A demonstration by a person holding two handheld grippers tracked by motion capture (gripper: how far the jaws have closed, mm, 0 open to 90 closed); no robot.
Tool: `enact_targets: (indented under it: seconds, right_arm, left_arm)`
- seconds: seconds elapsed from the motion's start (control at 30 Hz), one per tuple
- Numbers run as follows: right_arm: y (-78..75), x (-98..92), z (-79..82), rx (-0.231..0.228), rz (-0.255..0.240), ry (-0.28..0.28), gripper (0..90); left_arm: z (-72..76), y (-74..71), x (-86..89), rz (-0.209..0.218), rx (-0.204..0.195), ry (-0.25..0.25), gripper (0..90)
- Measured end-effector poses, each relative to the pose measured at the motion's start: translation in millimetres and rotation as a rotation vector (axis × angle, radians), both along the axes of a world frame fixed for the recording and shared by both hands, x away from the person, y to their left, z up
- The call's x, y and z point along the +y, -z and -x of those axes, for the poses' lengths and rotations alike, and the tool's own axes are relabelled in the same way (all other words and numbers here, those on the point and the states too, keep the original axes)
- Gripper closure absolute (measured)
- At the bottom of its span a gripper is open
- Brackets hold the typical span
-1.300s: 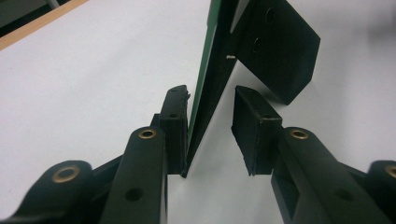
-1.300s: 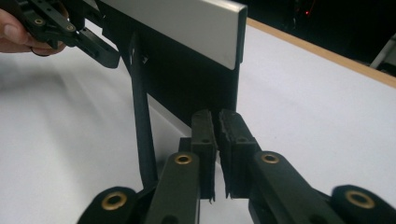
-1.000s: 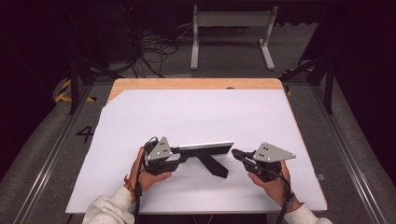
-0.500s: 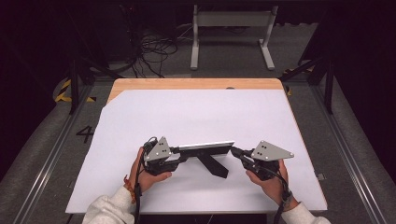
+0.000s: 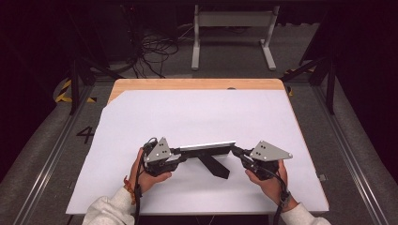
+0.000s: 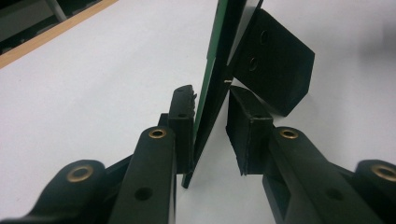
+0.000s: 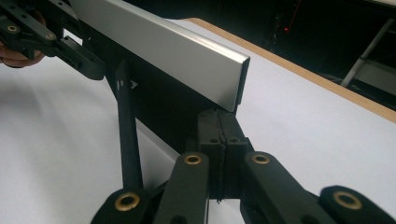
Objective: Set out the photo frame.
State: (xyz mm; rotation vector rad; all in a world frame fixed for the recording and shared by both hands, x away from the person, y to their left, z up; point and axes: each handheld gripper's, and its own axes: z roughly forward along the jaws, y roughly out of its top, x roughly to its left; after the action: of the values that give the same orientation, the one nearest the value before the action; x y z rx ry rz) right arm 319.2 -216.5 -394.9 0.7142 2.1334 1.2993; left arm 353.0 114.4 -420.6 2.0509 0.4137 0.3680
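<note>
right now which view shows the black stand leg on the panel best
The high view: the black stand leg lies whole, angling from the panel onto the white sheet. The left gripper view gives a close slab; the right gripper view a thin edge-on strip.

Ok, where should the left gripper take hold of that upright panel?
Take the upright panel at its left end, coming in endwise with one jaw on each flat face. It stands on its thin edge, and the black prop leg juts out mid-length. The left gripper straddles that end, jaws just closing, one pad touching. The right gripper appears to clamp the other end.
</note>
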Motion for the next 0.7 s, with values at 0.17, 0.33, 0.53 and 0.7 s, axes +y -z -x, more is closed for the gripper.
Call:
enact_targets:
  seconds: [0.17,0.33,0.53,0.7]
  right_arm:
    - [0.2,1.2,-1.0,-0.003,0.004,0.009,90.0]
    - [1.2,3.4,-4.5,0.0,0.003,0.016,90.0]
    - [3.0,8.3,-9.7,0.009,0.004,0.014,90.0]
    - [3.3,9.8,-16.1,0.012,-0.008,0.031,90.0]
  left_arm:
    - [1.3,-0.2,-0.2,-0.005,-0.008,0.003,74.0]
    - [2.5,-0.6,-1.2,-0.008,-0.007,0.013,75.9]
    - [3.5,-0.6,-2.0,-0.005,-0.002,0.028,79.0]
    - [5.2,-1.0,-3.7,-0.007,-0.003,0.04,81.2]
